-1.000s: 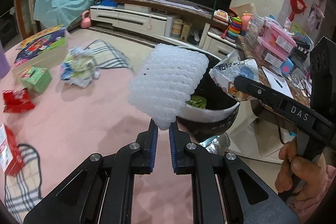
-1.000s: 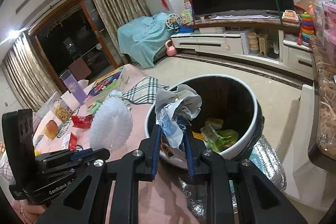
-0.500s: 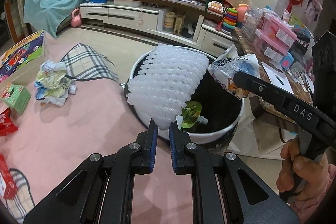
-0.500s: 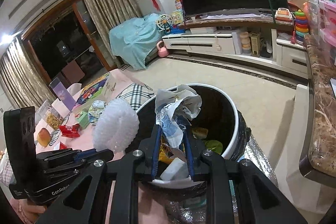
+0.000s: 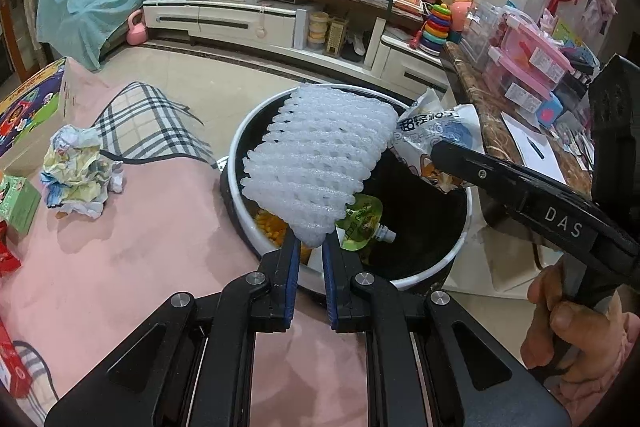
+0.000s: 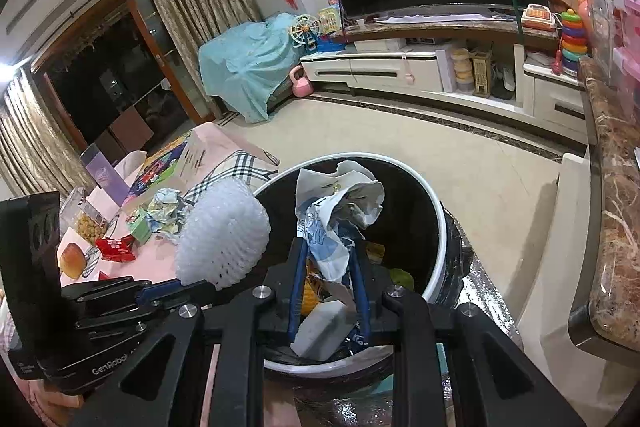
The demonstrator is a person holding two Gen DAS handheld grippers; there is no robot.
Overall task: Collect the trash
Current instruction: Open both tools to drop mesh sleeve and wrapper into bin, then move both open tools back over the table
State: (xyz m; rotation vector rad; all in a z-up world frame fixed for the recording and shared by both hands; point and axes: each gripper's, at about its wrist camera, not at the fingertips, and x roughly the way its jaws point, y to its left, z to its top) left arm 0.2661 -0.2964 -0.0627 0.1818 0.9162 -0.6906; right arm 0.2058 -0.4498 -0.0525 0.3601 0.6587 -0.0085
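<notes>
My left gripper is shut on a white foam fruit net and holds it over the near rim of a black trash bin with a white rim. The net also shows in the right wrist view. My right gripper is shut on a crumpled snack wrapper and holds it above the bin. The wrapper also shows in the left wrist view. Inside the bin lie a green pouch, yellow scraps and a white block.
A crumpled paper wad, a green box and red packets lie on the pink tablecloth to the left. A marble counter stands on the right. A TV cabinet stands beyond the open floor.
Both grippers have moved forward and over the bin with their loads still held. The bin's inside now shows more fully in both views.
</notes>
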